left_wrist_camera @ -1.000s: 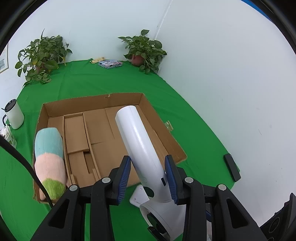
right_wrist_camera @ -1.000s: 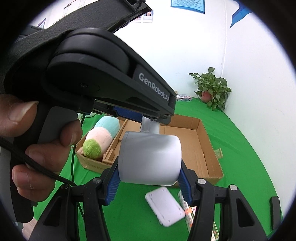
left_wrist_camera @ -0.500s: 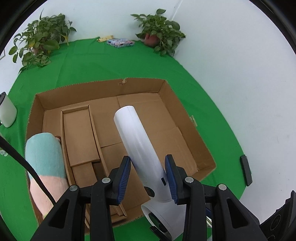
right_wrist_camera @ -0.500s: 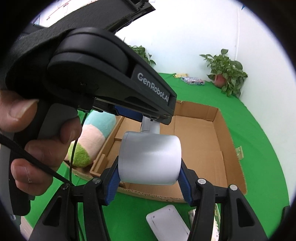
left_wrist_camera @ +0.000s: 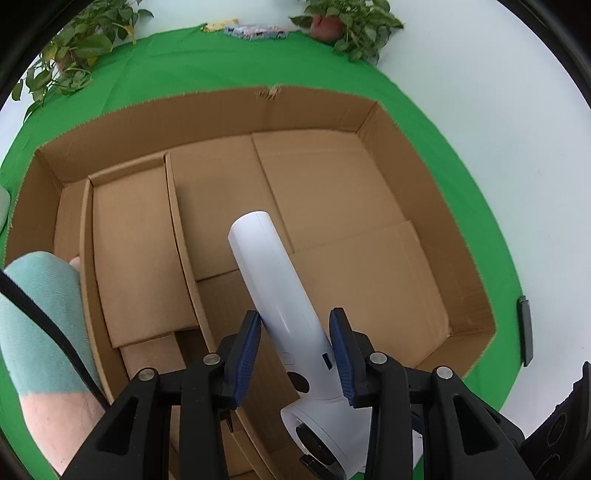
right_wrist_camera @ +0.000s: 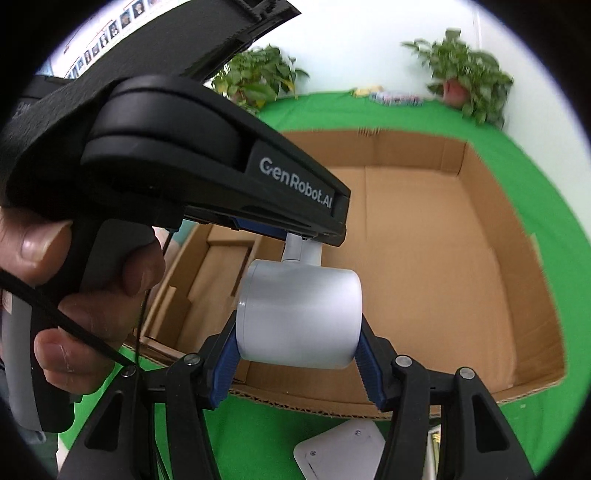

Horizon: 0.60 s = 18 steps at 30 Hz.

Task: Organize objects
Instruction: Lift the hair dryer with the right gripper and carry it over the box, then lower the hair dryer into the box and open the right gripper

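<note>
A white plastic hair dryer (left_wrist_camera: 280, 295) hangs over a big brown cardboard box (left_wrist_camera: 424, 155) that sits on a green cloth (left_wrist_camera: 192, 66). Two grippers hold it at once. The left gripper (left_wrist_camera: 295, 354) squeezes the long white handle between its blue pads (left_wrist_camera: 248, 354). The handle points down and away toward the middle of the box floor. The right gripper (right_wrist_camera: 297, 363) squeezes the fat grey-white barrel (right_wrist_camera: 299, 317) of the dryer from both sides. From the right camera, a person's hand (right_wrist_camera: 77, 295) wraps around the black handle of the left gripper, and a black cable runs past the fingers.

Inside the box, on its left side, thin cardboard dividers (left_wrist_camera: 181, 240) make narrow slots. A soft plush toy with blue-green and pink stripes (left_wrist_camera: 40, 325) lies at the far left edge of the box. The rest of the box floor is bare cardboard.

Two leafy green potted plants (left_wrist_camera: 347, 22) stand at the back of the cloth by the white wall. A small colourful packet (left_wrist_camera: 255, 31) lies between them. A flat white plastic piece (right_wrist_camera: 340, 450) lies on the cloth in front of the box. A small black bar (left_wrist_camera: 525, 332) lies on the cloth to the right of the box.
</note>
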{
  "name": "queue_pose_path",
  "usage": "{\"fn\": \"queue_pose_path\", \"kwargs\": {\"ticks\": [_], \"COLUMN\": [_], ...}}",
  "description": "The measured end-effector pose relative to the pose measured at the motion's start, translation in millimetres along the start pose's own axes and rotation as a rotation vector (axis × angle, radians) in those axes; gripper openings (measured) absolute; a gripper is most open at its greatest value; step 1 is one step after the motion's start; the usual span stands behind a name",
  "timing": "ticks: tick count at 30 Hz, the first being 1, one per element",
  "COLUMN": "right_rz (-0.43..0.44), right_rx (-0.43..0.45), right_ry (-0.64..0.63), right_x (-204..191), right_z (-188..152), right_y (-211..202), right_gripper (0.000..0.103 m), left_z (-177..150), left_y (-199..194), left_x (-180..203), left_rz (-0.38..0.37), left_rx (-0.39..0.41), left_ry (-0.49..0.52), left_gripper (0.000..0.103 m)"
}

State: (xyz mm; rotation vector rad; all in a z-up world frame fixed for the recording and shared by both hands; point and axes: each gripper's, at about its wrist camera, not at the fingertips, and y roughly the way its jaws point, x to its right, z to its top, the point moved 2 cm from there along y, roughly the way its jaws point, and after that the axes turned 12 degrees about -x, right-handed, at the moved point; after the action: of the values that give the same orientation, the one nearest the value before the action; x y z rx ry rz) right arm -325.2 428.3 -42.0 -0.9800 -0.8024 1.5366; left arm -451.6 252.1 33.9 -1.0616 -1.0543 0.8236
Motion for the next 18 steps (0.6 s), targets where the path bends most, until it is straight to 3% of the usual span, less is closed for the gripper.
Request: {"fn": "queue_pose_path", "kwargs": {"ticks": [9,13,16,18], "right_rz": [0.070,0.080,0.091,0.096], "right_rx": [-0.089,-0.096,-0.108,-0.110], "right_ry": [0.038,0.048,0.056,0.041], "right_x": [4,4,1,-3], "right_z": [-9,-11,-12,-13], "right_y": [22,26,26,26], "right_gripper": [0.056,0.056,0.057,0.060], "left_z": [-2,-4,-12,-20], "left_y": [16,0,-14,-28], "left_x": [-10,-17,-26,-30], "left_rz": [-0.022,0.003,-0.045,-0.021], "left_rx": [-0.031,0.012,0.042,0.077], "left_ry": [-0.010,-0.045,-0.070,-0.070], "left_gripper": [0.034,0.035,0.035,0.035]}}
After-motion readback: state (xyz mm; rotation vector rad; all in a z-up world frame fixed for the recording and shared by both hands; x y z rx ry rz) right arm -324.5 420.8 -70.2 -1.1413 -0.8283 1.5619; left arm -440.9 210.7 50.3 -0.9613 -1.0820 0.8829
